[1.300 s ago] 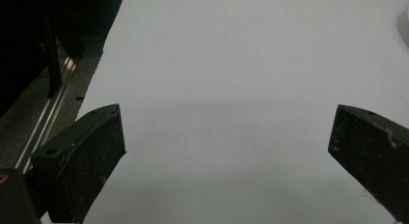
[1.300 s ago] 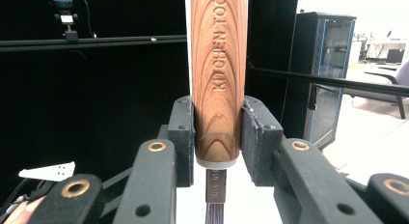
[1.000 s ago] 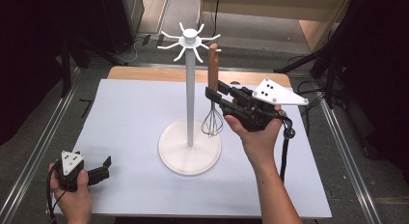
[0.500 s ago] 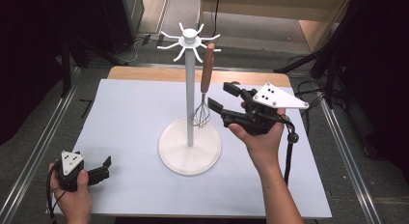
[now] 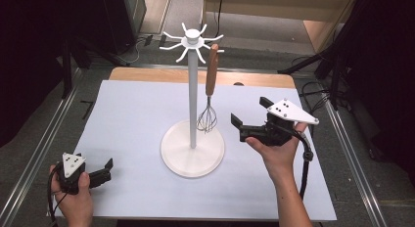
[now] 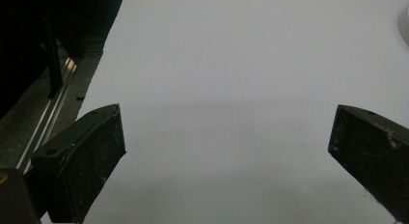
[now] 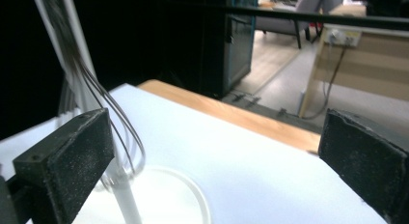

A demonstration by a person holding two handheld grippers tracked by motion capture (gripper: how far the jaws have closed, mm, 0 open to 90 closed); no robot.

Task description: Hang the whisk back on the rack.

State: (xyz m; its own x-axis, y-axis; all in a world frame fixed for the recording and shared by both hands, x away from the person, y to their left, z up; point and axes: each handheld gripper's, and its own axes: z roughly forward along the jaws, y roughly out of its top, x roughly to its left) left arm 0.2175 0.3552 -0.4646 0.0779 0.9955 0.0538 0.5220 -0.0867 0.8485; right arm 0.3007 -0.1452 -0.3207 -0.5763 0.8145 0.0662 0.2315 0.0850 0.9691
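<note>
The whisk point(image 5: 209, 97) hangs from a hook of the white stand point(image 5: 193, 102) near the middle of the worktop point(image 5: 132, 114), its long axis upright, wooden handle up and wire loops pointing down just above the round base. No writing can be read on it. The right gripper point(image 5: 252, 120), just right of the whisk, has just been opening and stands wide with nothing between its jaws. The left gripper point(image 5: 104, 169), at the near left corner, is wide and empty.

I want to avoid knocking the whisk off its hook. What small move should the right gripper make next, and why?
Probably draw the right gripper straight back from the stand, jaws kept wide. Its jaws have just been opening and nothing is between them; the whisk hangs free from a hook, its wires close by the left jaw in the right gripper view.
</note>
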